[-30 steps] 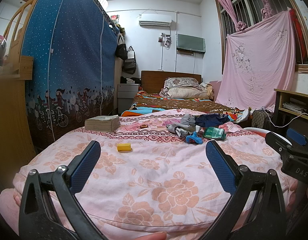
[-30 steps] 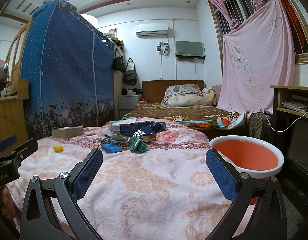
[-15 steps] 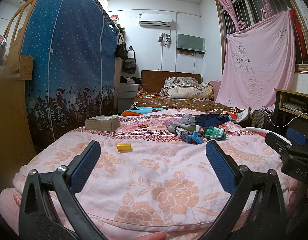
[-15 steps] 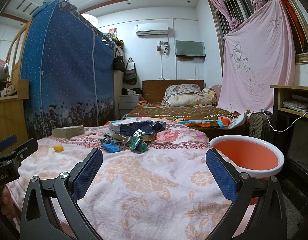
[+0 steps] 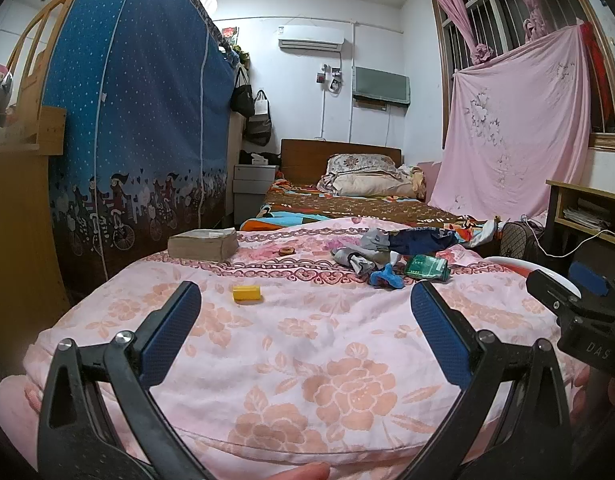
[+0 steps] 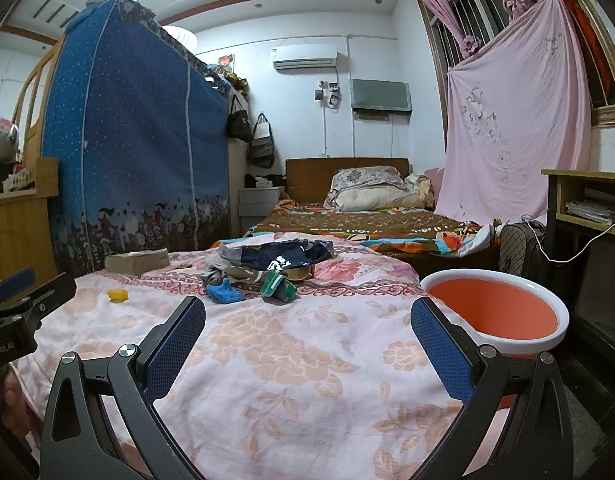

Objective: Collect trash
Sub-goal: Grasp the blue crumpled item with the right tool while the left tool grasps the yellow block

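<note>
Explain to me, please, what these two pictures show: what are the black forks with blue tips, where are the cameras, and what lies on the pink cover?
No robot is here. A person carries one hand-held tool in each hand. Each camera sits on a tool and looks forward between its two fingers.

One picture is from the left tool, the other from the right tool. Both are open and hold nothing.

On the pink flowered bedspread lie a small yellow block, a thick worn book, a crumpled blue scrap, a green wrapper and a dark blue foil bag. Beside the bed stands an orange bucket with a white rim, probably for the trash.
</note>
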`<action>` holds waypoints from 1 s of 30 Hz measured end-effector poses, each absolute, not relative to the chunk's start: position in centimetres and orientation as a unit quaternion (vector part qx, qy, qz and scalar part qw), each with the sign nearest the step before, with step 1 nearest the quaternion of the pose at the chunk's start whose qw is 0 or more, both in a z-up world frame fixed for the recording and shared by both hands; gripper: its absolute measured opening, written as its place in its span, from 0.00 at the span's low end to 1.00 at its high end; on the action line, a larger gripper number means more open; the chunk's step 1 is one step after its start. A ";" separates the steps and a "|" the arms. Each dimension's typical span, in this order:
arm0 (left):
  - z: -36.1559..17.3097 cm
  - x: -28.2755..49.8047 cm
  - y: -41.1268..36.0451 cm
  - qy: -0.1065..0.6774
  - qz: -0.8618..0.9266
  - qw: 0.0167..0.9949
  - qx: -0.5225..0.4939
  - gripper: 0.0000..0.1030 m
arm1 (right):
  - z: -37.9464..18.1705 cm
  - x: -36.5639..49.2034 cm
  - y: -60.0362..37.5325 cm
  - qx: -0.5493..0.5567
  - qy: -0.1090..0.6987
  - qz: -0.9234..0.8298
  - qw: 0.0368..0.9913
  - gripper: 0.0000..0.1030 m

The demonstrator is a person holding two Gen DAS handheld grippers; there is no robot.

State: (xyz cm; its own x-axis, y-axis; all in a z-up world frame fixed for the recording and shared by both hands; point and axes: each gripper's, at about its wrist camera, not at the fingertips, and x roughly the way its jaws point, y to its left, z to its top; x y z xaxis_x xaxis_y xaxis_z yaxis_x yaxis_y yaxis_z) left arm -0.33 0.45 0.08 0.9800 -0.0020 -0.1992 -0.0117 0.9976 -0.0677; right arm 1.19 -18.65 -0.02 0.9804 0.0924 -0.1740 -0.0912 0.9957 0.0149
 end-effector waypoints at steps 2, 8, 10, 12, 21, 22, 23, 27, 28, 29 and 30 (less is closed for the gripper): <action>0.3 -0.2 0.5 0.099 0.002 0.995 -0.032 0.89 | 0.0 1.3 -18.5 0.011 0.092 0.055 0.994 1.00; 2.3 0.3 1.4 0.071 0.015 0.997 -0.019 0.89 | 1.0 2.3 -17.7 0.029 0.080 0.088 0.992 1.00; 2.7 0.5 2.0 0.061 0.019 0.998 -0.021 0.89 | 1.9 2.7 -17.5 0.030 0.072 0.099 0.992 1.00; 3.3 0.7 2.5 0.048 0.024 0.998 -0.020 0.89 | 2.7 2.9 -17.1 0.028 0.058 0.109 0.992 1.00; 5.3 2.4 4.8 0.006 0.042 0.998 -0.038 0.89 | 5.1 7.4 -14.7 -0.001 0.051 0.196 0.979 1.00; 5.3 2.6 5.0 0.001 0.045 0.998 -0.040 0.89 | 5.2 7.9 -14.3 -0.006 0.058 0.202 0.978 1.00; 5.3 2.8 5.1 -0.001 0.048 0.998 -0.043 0.89 | 5.3 8.5 -13.8 -0.011 0.067 0.207 0.976 1.00; 4.6 4.1 5.9 0.020 0.046 0.997 -0.066 0.89 | 4.8 10.7 -12.3 -0.039 0.110 0.201 0.973 1.00; 4.5 4.3 6.0 0.026 0.048 0.996 -0.069 0.89 | 4.6 11.1 -12.1 -0.046 0.119 0.202 0.971 1.00; 4.4 4.6 6.1 0.035 0.049 0.996 -0.073 0.89 | 4.4 11.6 -12.1 -0.053 0.129 0.202 0.969 1.00; 4.2 5.0 6.3 0.049 0.046 0.995 -0.075 0.89 | 4.2 12.1 -11.8 -0.062 0.142 0.204 0.967 1.00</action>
